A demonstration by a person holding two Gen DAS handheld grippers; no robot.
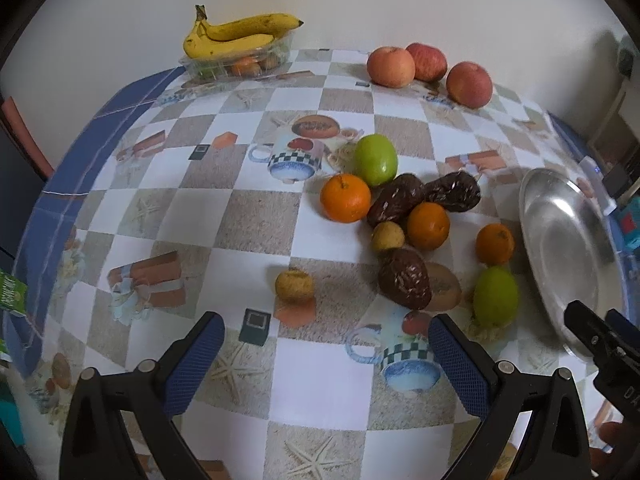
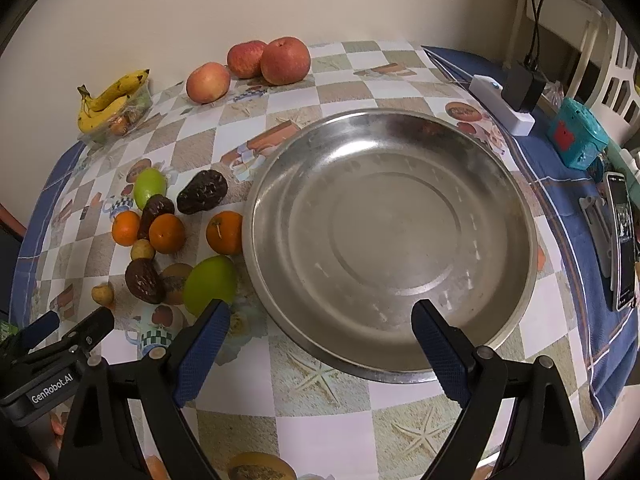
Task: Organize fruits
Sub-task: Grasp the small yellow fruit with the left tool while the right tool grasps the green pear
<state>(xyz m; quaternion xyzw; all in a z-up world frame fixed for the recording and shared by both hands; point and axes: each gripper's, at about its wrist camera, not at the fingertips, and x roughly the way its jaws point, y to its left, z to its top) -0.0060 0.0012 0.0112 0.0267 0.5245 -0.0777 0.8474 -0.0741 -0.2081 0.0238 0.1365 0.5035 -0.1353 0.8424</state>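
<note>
**Clerk:** Item one, the hand-held grippers. State?

**Operator:** I have the left hand-held gripper (image 1: 326, 338) released, jaws spread wide with nothing between them, hanging over bare bench (image 1: 328, 368) at the near edge. The right hand-held gripper (image 2: 320, 326) is likewise released and empty, poised over the near rim of the metal dish (image 2: 280, 312).

**Clerk:** Item two, the fruit.

**Operator:** A loose heap lies just left of the dish: three oranges, the nearest to the dish (image 2: 225, 233) touching or almost touching its rim; two green fruits, one near (image 2: 210, 285), one farther back (image 2: 149, 187); three dark brown wrinkled fruits, one at the near side (image 1: 405, 278); a kiwi (image 1: 442, 287) tucked against that one; two small yellowish fruits, one (image 1: 294, 286) lying apart to the left. Three apples (image 1: 428, 72) sit at the far side. Bananas (image 1: 236, 36) rest on a clear plastic tray (image 1: 240, 66) at the far left.

**Clerk:** Anything in the dish?

**Operator:** Nothing. I judge sorting has not begun; I am at the approach to a first pick.

**Clerk:** Next move?

**Operator:** I would take the near green fruit with either gripper: go forward and down, straddle it, close gently, carry it right into the dish. The kiwi crowds it, so one pad needs room on that side.
</note>
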